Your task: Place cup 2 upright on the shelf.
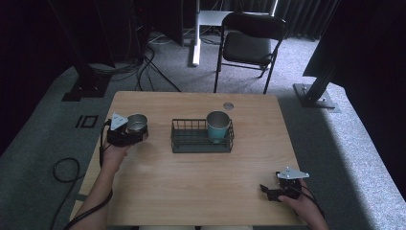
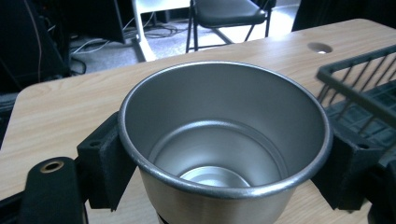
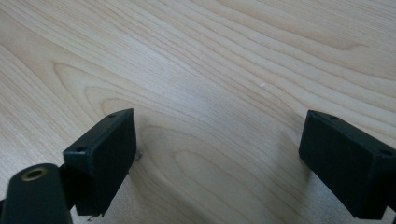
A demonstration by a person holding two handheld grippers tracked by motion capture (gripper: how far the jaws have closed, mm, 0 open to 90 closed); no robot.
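A bare steel cup [image 1: 137,123] is clamped upright between the jaws of my left gripper [image 1: 128,135] near the table's left edge. In the left gripper view the cup [image 2: 224,140] is empty, with a black pad pressed on each side of its wall. A teal cup [image 1: 218,126] stands upright in the right half of a black wire basket [image 1: 191,143] at mid-table. The basket's corner [image 2: 364,88] lies to the right of the steel cup. My right gripper [image 1: 269,190] rests low at the front right, its jaws wide apart over bare wood [image 3: 219,116].
The wooden table [image 1: 191,187] has a round cable hole [image 1: 228,105] near its far edge. A black folding chair [image 1: 249,45] stands beyond the table. Dark stands and cables lie on the grey carpet at the left.
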